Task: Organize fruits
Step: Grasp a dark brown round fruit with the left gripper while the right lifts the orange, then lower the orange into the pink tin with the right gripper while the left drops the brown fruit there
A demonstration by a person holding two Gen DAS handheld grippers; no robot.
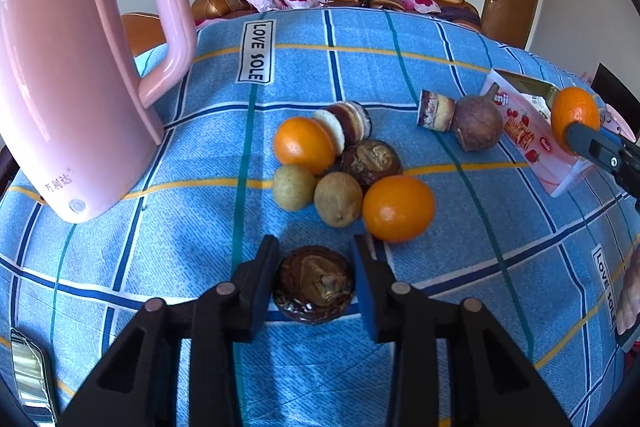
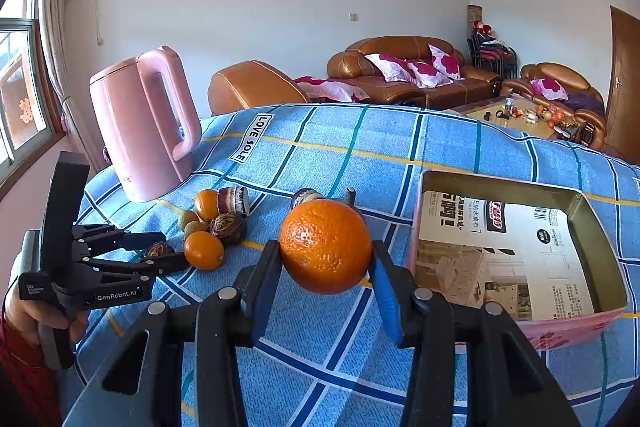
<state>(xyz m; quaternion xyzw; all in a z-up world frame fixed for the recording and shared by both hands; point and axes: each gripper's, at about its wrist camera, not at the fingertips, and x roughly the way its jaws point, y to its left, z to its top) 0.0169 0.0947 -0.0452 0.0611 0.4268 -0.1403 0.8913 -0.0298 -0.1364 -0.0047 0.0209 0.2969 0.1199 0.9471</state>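
Two claws over a blue checked tablecloth (image 2: 360,155): right claw (image 2: 326,267) clamps an orange (image 2: 325,245), left claw (image 1: 316,267) apart.

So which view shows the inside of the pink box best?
The right wrist view. It looks down into the open pink box, showing its gold inner walls and a printed sheet on its floor, with no fruit visible inside. The left wrist view catches only the box's strawberry-printed outer side and a sliver of the inner wall, at the frame's edge.
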